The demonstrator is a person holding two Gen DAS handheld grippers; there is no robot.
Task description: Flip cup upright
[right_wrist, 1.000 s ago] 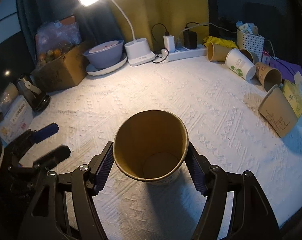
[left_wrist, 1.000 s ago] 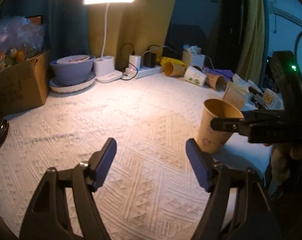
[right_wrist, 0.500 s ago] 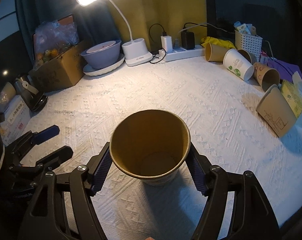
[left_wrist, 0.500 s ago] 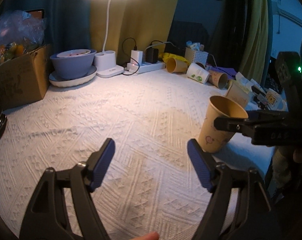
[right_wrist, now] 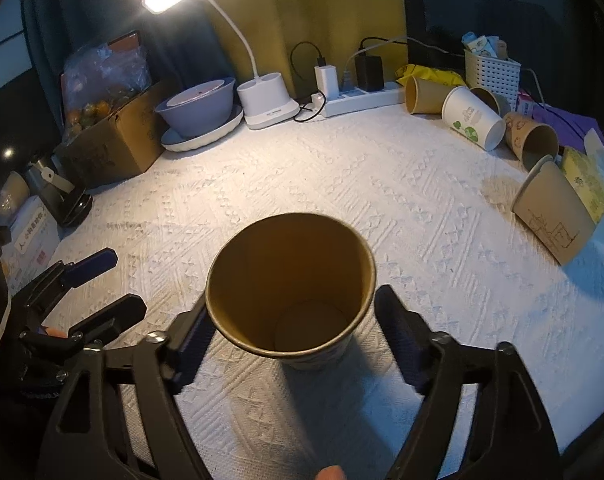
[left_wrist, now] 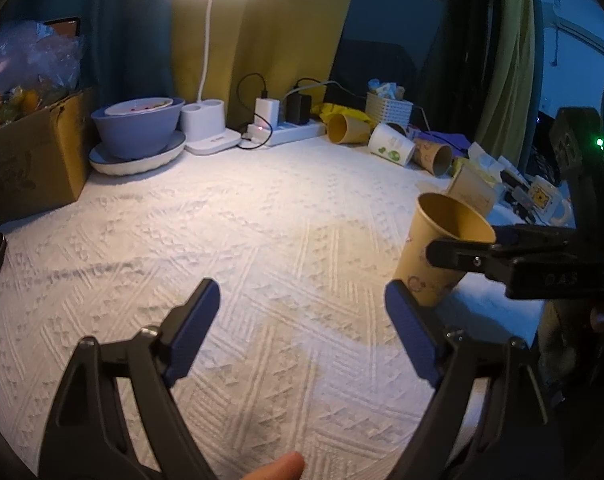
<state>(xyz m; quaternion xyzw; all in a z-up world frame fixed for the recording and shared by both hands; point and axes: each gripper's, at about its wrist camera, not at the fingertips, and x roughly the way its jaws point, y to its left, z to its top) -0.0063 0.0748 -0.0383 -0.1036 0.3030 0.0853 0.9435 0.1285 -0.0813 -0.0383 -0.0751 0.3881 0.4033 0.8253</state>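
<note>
The cup (right_wrist: 290,292) stands mouth-up on the cloth (right_wrist: 401,208) between the right gripper (right_wrist: 290,320) fingers (gap at its right side) — the left gripper (left_wrist: 302,320) gapes, holding nothing.

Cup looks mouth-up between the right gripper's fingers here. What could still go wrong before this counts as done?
1. The paper cup leans in the left wrist view, so it may tip on the soft textured cloth when the right gripper lets go.
2. The fingers flank it closely; pulling back could drag it over.
3. The open, empty left gripper hangs nearby and could bump it.
</note>
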